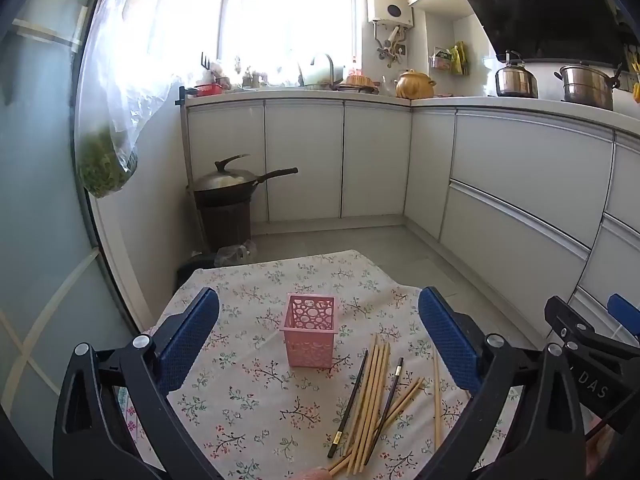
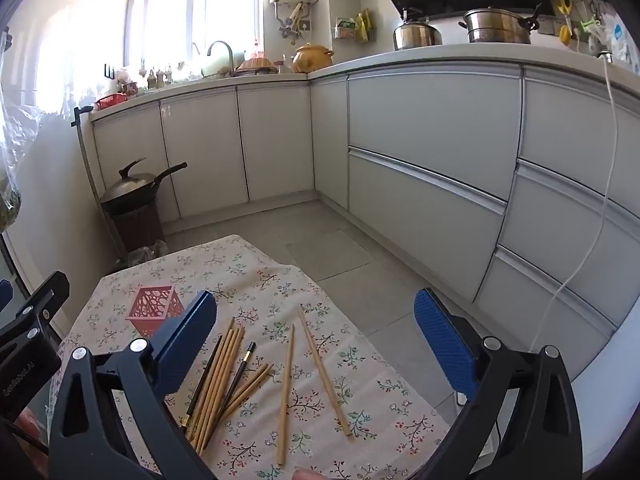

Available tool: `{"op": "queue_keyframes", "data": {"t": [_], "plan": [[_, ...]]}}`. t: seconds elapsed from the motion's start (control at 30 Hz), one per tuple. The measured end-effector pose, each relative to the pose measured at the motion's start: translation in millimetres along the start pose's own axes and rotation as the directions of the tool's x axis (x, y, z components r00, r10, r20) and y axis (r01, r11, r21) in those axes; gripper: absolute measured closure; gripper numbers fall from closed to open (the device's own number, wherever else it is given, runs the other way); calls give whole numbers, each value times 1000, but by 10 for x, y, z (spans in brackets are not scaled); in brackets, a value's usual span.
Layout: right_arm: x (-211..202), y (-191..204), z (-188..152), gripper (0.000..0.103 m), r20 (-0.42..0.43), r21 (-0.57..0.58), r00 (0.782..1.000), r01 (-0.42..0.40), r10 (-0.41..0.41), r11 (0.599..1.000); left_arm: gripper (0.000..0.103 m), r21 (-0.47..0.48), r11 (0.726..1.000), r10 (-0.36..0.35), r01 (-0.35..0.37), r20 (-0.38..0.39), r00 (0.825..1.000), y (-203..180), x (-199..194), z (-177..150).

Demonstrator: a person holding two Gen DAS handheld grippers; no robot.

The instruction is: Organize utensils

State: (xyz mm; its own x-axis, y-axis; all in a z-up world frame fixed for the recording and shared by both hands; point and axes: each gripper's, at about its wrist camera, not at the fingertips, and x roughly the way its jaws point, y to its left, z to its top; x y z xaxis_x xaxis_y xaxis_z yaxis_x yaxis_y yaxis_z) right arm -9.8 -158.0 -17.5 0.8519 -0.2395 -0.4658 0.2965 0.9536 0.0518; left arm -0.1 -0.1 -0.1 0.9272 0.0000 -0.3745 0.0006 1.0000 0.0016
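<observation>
A pink perforated basket (image 1: 310, 330) stands upright on the floral tablecloth (image 1: 256, 408); it also shows in the right wrist view (image 2: 154, 310). A loose pile of wooden chopsticks (image 1: 372, 396) with two black chopsticks (image 1: 349, 400) lies to its right; the pile shows in the right wrist view (image 2: 224, 372). Two more wooden chopsticks (image 2: 324, 372) lie apart on the right. My left gripper (image 1: 318, 340) is open above the table, with the basket between its fingers. My right gripper (image 2: 316, 344) is open above the separate chopsticks. Both are empty.
The small cloth-covered table (image 2: 376, 396) stands in a kitchen. White cabinets (image 2: 420, 160) run along the back and right. A wok on a dark bin (image 1: 226, 200) stands at the back left. A bag of greens (image 1: 106, 160) hangs at left.
</observation>
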Motion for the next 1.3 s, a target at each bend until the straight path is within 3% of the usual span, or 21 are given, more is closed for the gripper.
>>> {"op": "queue_keyframes", "data": {"t": [1.3], "plan": [[-7,-34,-12,7,-15,10,999,-33,33,999,7,18,1000,-5,4,20,1000,-54,21,-26]]}}
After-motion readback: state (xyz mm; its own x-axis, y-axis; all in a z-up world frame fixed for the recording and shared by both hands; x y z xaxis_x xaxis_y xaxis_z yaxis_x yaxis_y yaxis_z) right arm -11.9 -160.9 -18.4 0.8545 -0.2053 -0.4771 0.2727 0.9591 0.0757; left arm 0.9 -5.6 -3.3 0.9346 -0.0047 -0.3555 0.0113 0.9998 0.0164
